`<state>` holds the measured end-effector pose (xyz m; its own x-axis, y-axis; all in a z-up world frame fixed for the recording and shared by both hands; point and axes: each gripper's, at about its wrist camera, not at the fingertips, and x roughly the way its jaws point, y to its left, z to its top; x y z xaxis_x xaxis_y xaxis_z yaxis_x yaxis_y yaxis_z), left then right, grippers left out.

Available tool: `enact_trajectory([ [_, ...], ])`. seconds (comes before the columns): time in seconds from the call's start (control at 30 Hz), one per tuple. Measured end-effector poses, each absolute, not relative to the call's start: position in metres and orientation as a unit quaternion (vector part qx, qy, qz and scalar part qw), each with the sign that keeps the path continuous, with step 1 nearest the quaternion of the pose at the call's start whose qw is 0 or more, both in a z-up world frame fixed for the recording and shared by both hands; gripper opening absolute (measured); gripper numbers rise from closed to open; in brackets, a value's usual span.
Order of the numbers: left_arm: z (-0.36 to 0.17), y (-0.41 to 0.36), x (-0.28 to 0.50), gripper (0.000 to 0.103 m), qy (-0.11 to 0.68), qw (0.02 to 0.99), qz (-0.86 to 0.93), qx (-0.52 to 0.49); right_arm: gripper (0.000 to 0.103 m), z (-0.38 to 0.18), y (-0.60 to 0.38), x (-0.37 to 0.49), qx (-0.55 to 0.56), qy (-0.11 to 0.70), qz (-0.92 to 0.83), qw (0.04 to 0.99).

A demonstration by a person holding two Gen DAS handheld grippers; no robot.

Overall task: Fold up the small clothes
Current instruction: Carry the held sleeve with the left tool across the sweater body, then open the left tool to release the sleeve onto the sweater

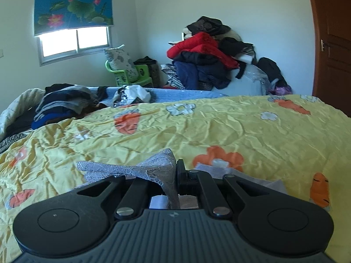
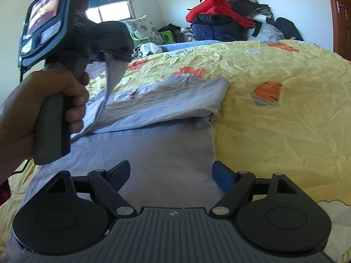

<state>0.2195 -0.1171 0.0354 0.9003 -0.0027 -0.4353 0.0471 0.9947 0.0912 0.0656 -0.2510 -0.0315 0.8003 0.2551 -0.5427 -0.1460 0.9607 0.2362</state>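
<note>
The left claw (image 1: 176,175) was closed on a lace-trimmed edge of the pale lilac garment (image 2: 166,131) and held that edge lifted above the bed. The rest of the garment lay on the yellow quilt (image 2: 285,109), already partly doubled over, with its lower part just in front of the right claw (image 2: 171,173). The right claw stood wide, with nothing between its fingers, low over the cloth.

The grip was on thin lace only, so I judged that the edge could slip out if the person pulled too quickly. As nothing pinned the lower layer, the whole garment might also drag over the smooth quilt and the fold would come out crooked. The wrinkles of the quilt could spoil a flat crease as well.

The bed carried a stack of dark clothes (image 1: 61,105) at its far left. Behind it, a big heap of coats (image 1: 210,52), one of them red, leaned against the wall, near a green chair (image 1: 131,74). A window (image 1: 74,41) with a lotus blind (image 1: 73,3) gave light, and a brown door (image 1: 333,43) stood at the right.
</note>
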Motion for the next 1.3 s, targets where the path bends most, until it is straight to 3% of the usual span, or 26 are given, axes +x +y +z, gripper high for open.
enact_trajectory([
  [1.13, 0.017, -0.179, 0.222, 0.006, 0.278, 0.946, -0.129, 0.108, 0.088, -0.034, -0.253, 0.059, 0.099, 0.296, 0.103, 0.944],
  [1.23, 0.017, -0.185, 0.221, 0.012, 0.292, 0.932, -0.178, 0.117, 0.088, -0.033, -0.254, 0.057, 0.097, 0.298, 0.1, 0.944],
  [1.3, 0.018, -0.191, 0.217, 0.027, 0.287, 0.928, -0.199, 0.133, 0.088, -0.032, -0.256, 0.056, 0.095, 0.299, 0.097, 0.944],
])
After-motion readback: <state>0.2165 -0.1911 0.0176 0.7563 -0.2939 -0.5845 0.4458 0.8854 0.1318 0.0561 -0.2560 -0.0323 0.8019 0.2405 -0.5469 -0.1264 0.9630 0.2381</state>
